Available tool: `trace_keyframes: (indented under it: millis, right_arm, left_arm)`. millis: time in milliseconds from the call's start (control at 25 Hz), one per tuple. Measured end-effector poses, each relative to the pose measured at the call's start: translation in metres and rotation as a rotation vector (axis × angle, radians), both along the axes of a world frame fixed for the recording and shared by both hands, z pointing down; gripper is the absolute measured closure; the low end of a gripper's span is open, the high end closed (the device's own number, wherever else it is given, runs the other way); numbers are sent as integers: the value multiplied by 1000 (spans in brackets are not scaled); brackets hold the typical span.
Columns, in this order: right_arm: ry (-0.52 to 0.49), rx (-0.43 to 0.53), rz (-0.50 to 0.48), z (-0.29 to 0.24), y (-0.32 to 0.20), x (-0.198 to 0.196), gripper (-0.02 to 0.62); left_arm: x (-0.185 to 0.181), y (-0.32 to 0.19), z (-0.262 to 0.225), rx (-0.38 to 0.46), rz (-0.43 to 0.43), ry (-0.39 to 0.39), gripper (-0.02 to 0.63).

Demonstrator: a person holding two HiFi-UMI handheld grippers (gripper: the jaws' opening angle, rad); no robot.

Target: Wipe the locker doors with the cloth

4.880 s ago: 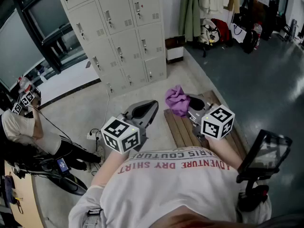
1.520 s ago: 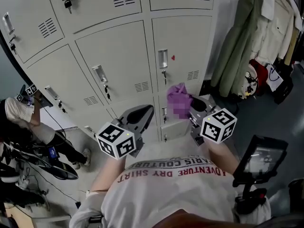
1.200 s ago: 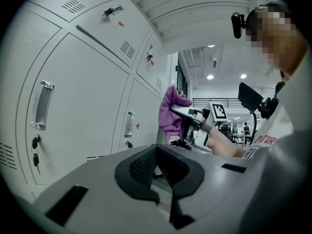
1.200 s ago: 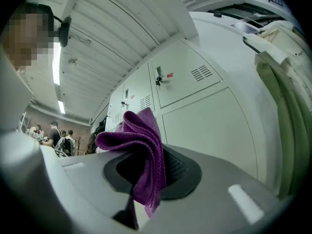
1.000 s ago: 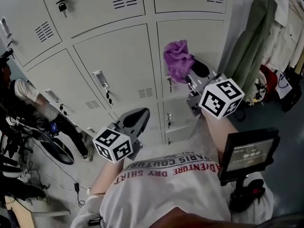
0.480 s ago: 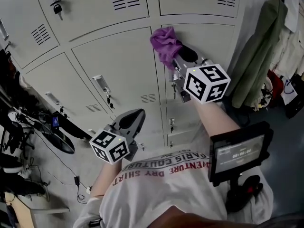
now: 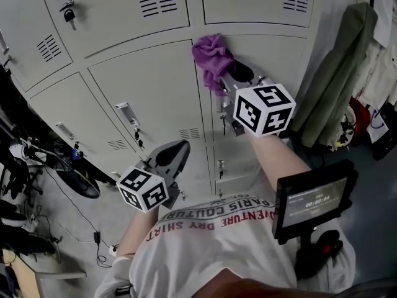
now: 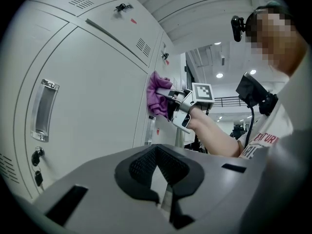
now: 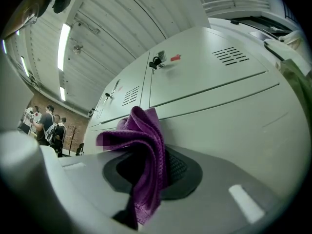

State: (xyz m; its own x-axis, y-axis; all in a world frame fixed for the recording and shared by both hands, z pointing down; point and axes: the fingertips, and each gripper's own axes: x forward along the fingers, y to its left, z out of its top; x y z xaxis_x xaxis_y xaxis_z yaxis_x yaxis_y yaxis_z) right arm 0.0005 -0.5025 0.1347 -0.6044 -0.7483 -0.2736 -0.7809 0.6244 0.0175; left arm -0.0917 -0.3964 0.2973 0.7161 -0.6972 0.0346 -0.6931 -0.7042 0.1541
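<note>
The right gripper (image 7: 234,74) is raised in the upper middle of the head view and clenched on the purple cloth (image 7: 210,52). In its own view the cloth hangs bunched between the two dark jaw pads, with a fold spilling down over the grey body toward the bottom of the frame. The cloth touches the pale grey locker doors (image 7: 149,95), at the upper left corner of the door on the right side of the middle row, right at the vertical seam with the neighbouring door. The left gripper view shows the same contact from the side (the purple bundle lies against the locker face in the centre of that frame, with the marker cube and forearm behind it). The left gripper (image 7: 173,154) hangs lower, in the lower left of centre of the head view and clear of the lockers. Its jaws are drawn together with nothing between them. A recessed handle (image 7: 126,113) with a key below it sits on the door to the left of the cloth. A green coat (image 7: 338,73) hangs at the right edge, and a dark screen (image 7: 313,197) on a mount sits at the lower right beside the person's white shirt (image 7: 217,247)
</note>
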Motion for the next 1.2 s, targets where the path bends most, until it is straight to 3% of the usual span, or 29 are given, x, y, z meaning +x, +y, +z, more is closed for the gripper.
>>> trace_keyframes:
  millis: [320, 1200]
  right_arm:
    - [-15, 16, 37, 2, -5, 34, 535]
    - [-146, 4, 362, 6, -21, 232, 535]
  left_arm:
    - [15, -10, -3, 34, -5, 0, 604]
    - [47, -32, 13, -1, 50, -3, 604]
